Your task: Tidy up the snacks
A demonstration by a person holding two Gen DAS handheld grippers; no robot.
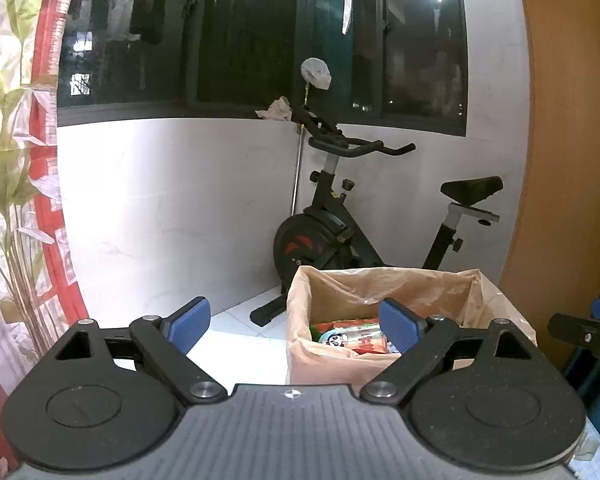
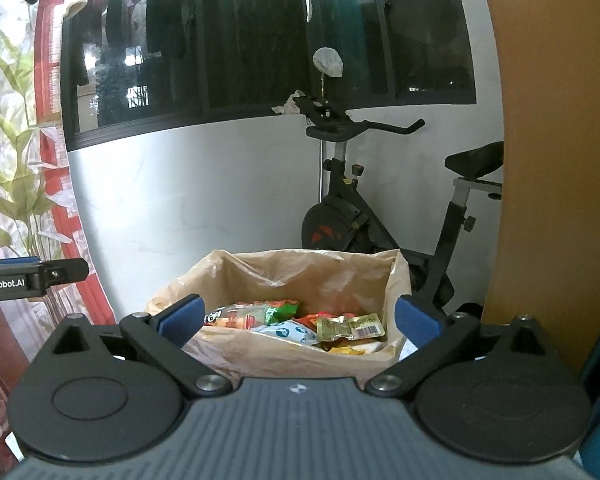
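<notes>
Right wrist view: the right gripper [image 2: 296,320] gapes wide, empty — a paper-lined box [image 2: 296,354] of snack packets [image 2: 350,328] at 12 o'clock. The left gripper [image 1: 296,324] gapes too, holding nothing — box at 1 o'clock.

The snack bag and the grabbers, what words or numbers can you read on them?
"GenRobot.AI" stands in white on the side of the left gripper, seen at the left edge of the right wrist view.
The snack packets in the bag carry print and a barcode, all too small and blurred to read.
A packet with a panda face shows no readable words.
</notes>
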